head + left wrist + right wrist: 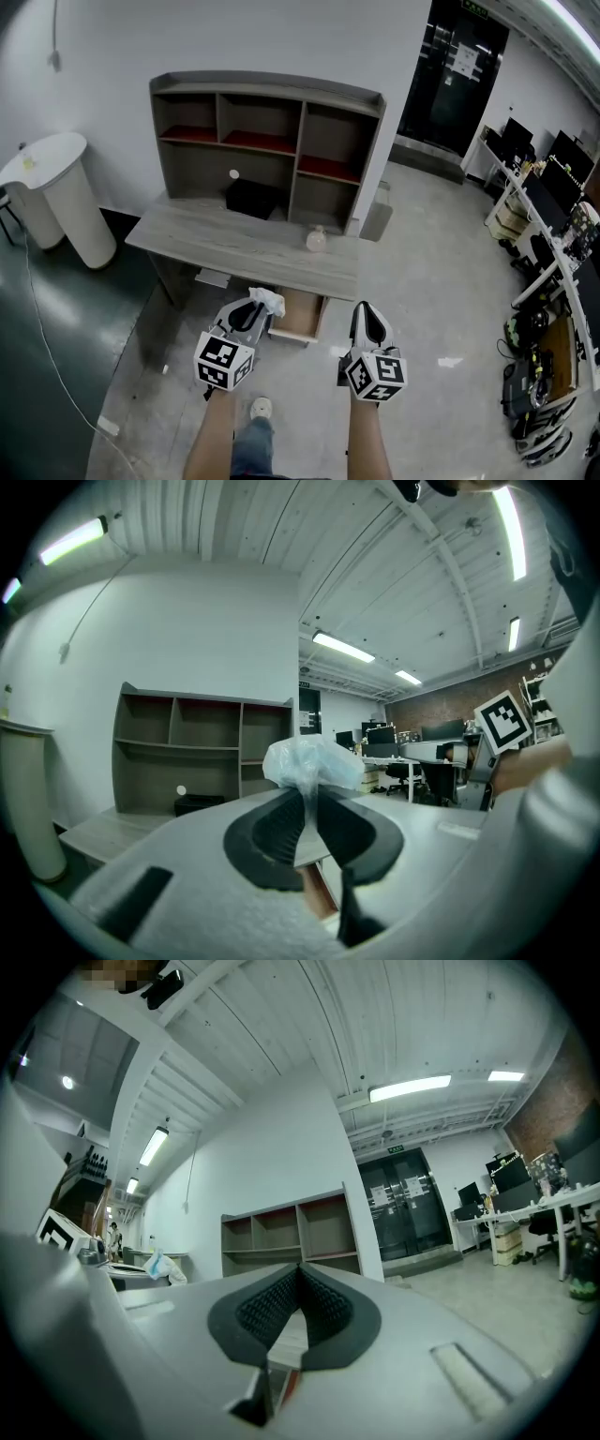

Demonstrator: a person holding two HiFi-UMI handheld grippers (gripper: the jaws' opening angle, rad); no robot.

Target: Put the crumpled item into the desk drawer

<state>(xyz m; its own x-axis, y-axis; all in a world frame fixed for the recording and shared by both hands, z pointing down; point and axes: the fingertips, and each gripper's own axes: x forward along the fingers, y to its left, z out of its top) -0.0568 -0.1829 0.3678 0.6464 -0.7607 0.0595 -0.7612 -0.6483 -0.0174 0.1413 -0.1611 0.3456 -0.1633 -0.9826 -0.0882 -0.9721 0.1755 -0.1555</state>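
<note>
A crumpled white plastic item is pinched at the tip of my left gripper, which is shut on it. It hangs in the air in front of the grey desk, just left of the open wooden drawer under the desk's front edge. My right gripper is shut with nothing between its pads and is held to the right of the drawer. The crumpled item also shows at the left of the right gripper view.
A grey hutch with open shelves stands on the desk, with a black box under it and a small clear jar near the desk's right end. A white round cabinet stands at the left. Office desks with monitors line the right wall.
</note>
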